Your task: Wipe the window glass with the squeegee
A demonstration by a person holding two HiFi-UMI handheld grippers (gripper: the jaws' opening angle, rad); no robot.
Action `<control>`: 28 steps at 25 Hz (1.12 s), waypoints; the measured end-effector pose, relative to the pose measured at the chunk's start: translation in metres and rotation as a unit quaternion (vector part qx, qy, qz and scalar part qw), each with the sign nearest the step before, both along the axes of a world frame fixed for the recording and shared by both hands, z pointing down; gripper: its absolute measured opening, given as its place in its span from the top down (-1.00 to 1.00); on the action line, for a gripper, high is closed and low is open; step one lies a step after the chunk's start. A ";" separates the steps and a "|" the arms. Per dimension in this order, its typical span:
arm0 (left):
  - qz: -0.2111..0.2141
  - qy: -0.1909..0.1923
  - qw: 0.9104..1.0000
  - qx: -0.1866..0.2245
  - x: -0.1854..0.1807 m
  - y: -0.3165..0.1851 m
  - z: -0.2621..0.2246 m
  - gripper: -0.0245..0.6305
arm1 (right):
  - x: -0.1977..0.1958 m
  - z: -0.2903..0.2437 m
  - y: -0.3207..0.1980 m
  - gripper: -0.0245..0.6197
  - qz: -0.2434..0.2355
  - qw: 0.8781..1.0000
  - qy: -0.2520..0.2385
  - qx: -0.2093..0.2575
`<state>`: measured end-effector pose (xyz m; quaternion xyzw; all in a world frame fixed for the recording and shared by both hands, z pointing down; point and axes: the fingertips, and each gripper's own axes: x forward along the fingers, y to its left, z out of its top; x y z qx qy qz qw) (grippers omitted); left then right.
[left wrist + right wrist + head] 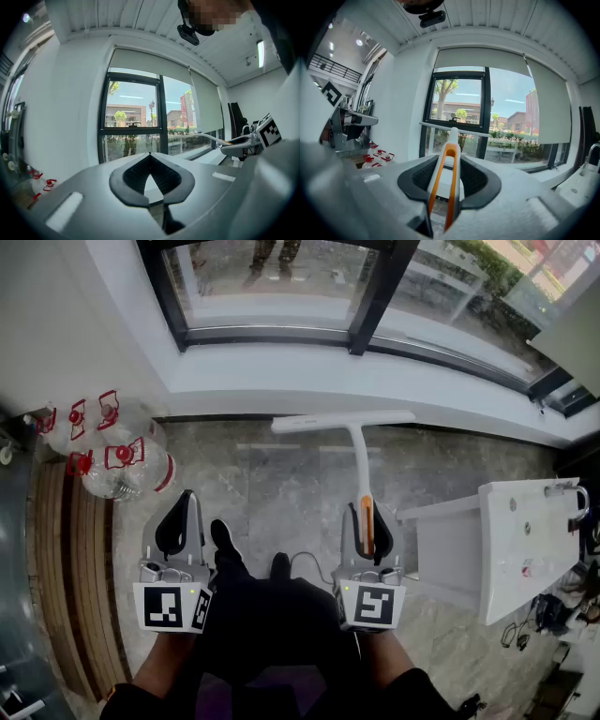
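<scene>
The squeegee [361,442] was smooth white plastic with a glossy orange strip. The left gripper [186,500] and right gripper [367,507] had matt grey plastic shells; their pads [136,176] were black and finely ribbed. The floor [281,493] was polished grey stone. At the far left, the bottles [122,470] were clear plastic.

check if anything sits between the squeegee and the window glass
Nothing visible does. The right hand-held gripper holds the squeegee by its handle, blade toward the window glass, with only open air over the sill between. The water bottles stand off to the left.
</scene>
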<state>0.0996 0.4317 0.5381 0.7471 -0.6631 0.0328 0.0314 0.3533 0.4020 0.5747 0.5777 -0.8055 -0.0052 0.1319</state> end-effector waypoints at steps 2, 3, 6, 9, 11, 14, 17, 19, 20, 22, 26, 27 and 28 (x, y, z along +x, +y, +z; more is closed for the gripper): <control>-0.005 0.001 1.000 -0.005 -0.003 0.002 0.003 0.88 | -0.001 0.000 0.002 0.56 0.004 1.000 0.002 -0.004; -0.007 0.001 1.000 -0.007 -0.005 0.003 0.004 0.88 | -0.001 -0.001 0.003 0.56 0.003 1.000 0.003 -0.003; -0.012 0.001 1.000 -0.011 -0.009 0.006 0.007 0.88 | -0.006 -0.003 0.004 0.56 -0.005 1.000 0.005 0.002; -0.011 0.004 1.000 -0.013 -0.010 0.006 0.009 0.88 | -0.007 -0.004 0.005 0.56 -0.002 1.000 0.003 0.000; -0.010 0.005 1.000 -0.014 -0.010 0.006 0.010 0.88 | -0.007 -0.004 0.005 0.56 0.000 1.000 0.004 -0.002; -0.013 0.006 1.000 -0.013 -0.013 0.007 0.010 0.88 | -0.010 -0.006 0.004 0.56 -0.001 1.000 0.001 0.004; -0.018 0.010 1.000 -0.014 -0.017 0.008 0.011 0.88 | -0.012 -0.010 0.004 0.56 -0.003 1.000 -0.006 0.015; -0.021 0.012 1.000 -0.014 -0.021 0.009 0.013 0.88 | -0.015 -0.008 0.004 0.56 -0.009 1.000 -0.008 0.019; -0.022 0.013 1.000 -0.014 -0.023 0.009 0.014 0.88 | -0.017 -0.007 0.004 0.56 -0.013 1.000 -0.007 0.021; -0.025 0.014 0.999 -0.016 -0.027 0.009 0.018 0.88 | -0.021 -0.003 0.003 0.56 -0.017 1.000 -0.004 0.021; -0.028 0.019 0.999 -0.026 -0.041 0.004 0.028 0.88 | -0.031 0.001 -0.003 0.56 -0.006 1.000 0.004 0.009; -0.028 0.021 0.999 -0.029 -0.047 0.001 0.030 0.88 | -0.036 0.002 -0.007 0.56 0.002 1.000 0.006 0.004; -0.028 0.023 0.999 -0.030 -0.052 -0.004 0.032 0.88 | -0.040 0.002 -0.010 0.56 0.006 1.000 0.008 0.001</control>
